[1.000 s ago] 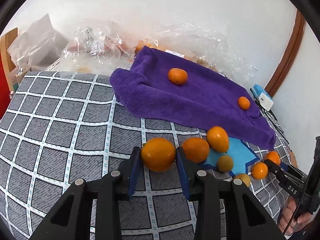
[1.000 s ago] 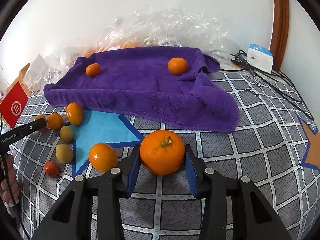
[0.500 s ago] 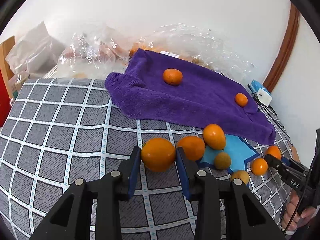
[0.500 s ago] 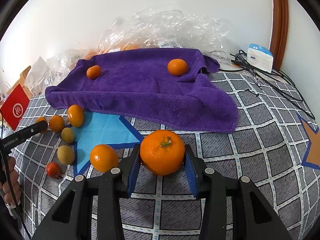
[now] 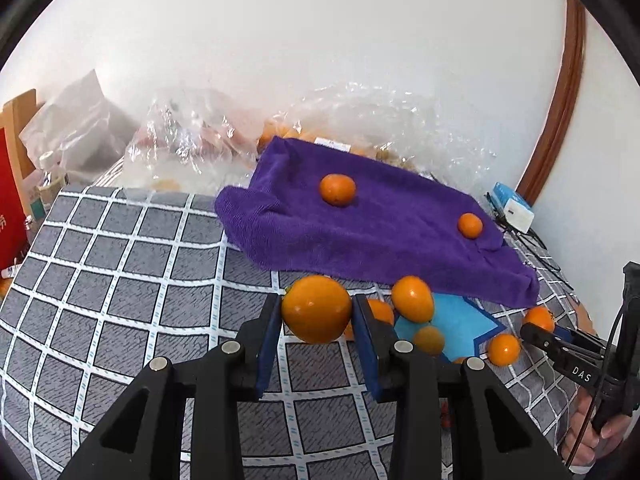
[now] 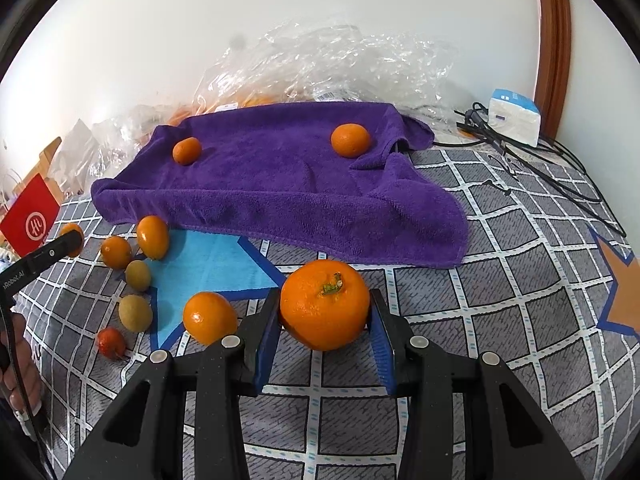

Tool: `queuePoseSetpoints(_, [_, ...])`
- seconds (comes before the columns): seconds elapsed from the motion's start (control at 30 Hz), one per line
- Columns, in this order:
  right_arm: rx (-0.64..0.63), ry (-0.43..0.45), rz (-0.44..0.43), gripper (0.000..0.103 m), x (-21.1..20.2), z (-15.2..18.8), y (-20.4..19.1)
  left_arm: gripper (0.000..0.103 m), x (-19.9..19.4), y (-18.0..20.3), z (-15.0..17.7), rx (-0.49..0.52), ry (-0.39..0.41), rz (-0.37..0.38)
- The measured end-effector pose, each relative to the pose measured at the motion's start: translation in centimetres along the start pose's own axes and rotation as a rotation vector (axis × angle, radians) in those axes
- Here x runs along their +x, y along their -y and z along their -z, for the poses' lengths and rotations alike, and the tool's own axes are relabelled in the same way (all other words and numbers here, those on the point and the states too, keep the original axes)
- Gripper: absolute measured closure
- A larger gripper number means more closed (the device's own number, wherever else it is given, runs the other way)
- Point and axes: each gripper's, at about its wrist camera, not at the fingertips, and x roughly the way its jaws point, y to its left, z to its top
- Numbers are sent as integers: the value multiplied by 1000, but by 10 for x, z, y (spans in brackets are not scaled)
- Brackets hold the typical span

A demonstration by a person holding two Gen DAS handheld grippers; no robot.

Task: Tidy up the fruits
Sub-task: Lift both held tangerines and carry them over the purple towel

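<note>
Grey grid-patterned cloth (image 6: 500, 240), purple towel (image 6: 280, 184), white wall (image 6: 160, 20)

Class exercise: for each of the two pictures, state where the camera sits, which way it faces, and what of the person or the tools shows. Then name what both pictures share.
Left wrist: rides the left gripper, looking forward and down past a smooth orange toward the purple towel; the other gripper and a hand show at right.
Right wrist: rides the right gripper, clamping a stemmed orange; a hand shows at left.
Shared: towel, two oranges on it, loose fruit.
</note>
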Motion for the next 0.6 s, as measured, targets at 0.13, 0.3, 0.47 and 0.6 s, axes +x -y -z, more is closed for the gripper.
queuePoseSetpoints(0.13, [2,16,2,61,-11,-6,1,69,-6,3,-3,9,20,-2])
queuePoseSetpoints(0.3, [-13,61,22,61,-31,-29,1,69,-25,13,-19,27,39,-11])
queuePoseSetpoints(0.47, [-23,91,23,61,-41,-59,5,69,-38,27,-56,59,94,-25])
queuePoseSetpoints(0.6, [-10,118,14,61,-42,-79,11,69,-35,32,-83,45,121,-24])
